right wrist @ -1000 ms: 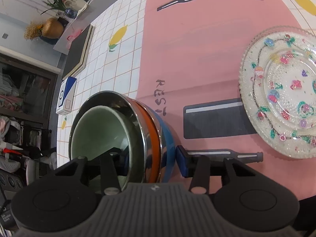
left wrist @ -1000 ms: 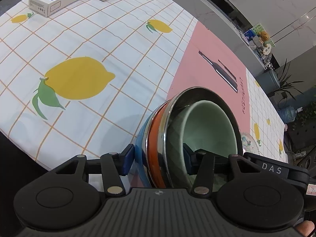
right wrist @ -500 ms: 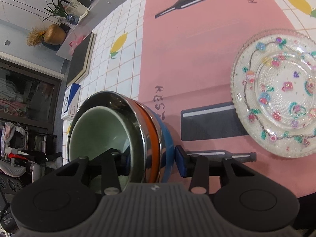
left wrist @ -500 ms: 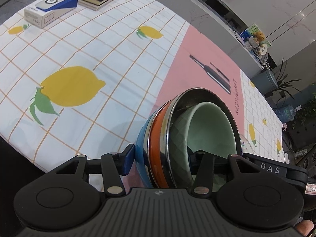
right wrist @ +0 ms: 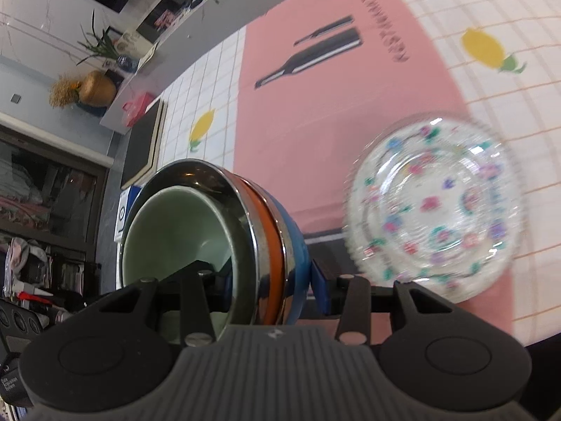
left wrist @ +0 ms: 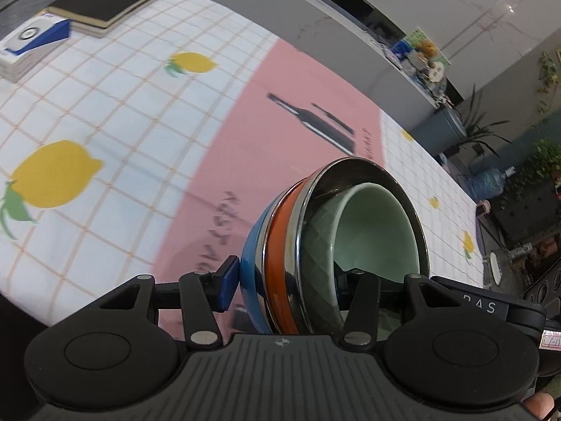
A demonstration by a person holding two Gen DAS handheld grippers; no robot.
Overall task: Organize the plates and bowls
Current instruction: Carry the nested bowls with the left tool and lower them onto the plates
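A nested stack of bowls point(left wrist: 315, 245) is held in the air over the pink part of the tablecloth: blue outermost, then orange, a steel bowl, and a pale green bowl innermost. My left gripper point(left wrist: 287, 280) is shut on one side of the stack's rims. My right gripper point(right wrist: 270, 277) is shut on the same stack point(right wrist: 224, 231) from the other side. A clear glass plate with coloured flowers point(right wrist: 434, 207) lies on the cloth to the right of the stack in the right wrist view.
A black notebook point(left wrist: 105, 0) and a blue-and-white box point(left wrist: 31, 40) lie at the far left of the lemon-print tablecloth point(left wrist: 105, 112). The table's near edge runs just under both grippers. A counter with clutter point(left wrist: 417, 52) stands beyond the table.
Both grippers have carried the bowl stack higher and toward the pink area; the glass plate now appears closer to the stack in the right wrist view.
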